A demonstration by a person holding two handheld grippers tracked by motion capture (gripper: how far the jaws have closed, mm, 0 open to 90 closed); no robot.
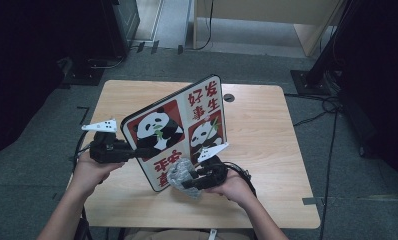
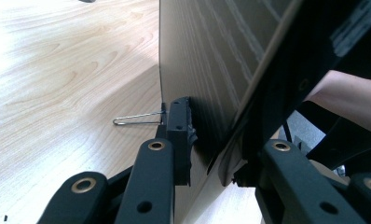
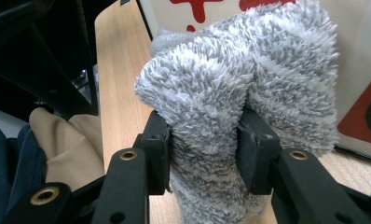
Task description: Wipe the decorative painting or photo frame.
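The panda board (image 1: pixel 179 131) is standing tilted on the bench (image 1: pixel 267 150), near its front edge. The left gripper (image 1: pixel 137 151) is clamping the board's left edge, while the right gripper (image 1: pixel 189 181) is squeezing a grey fluffy cloth (image 1: pixel 179 175) against its lower front.

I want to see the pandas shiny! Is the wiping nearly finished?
Done: the left tool grips the panda board by its edge, tilted up off the table, and the right tool is clamped on the fluffy grey cloth. In hand: cloth at the bottom edge. Left: probably the upper panels; I can't tell what's clean.
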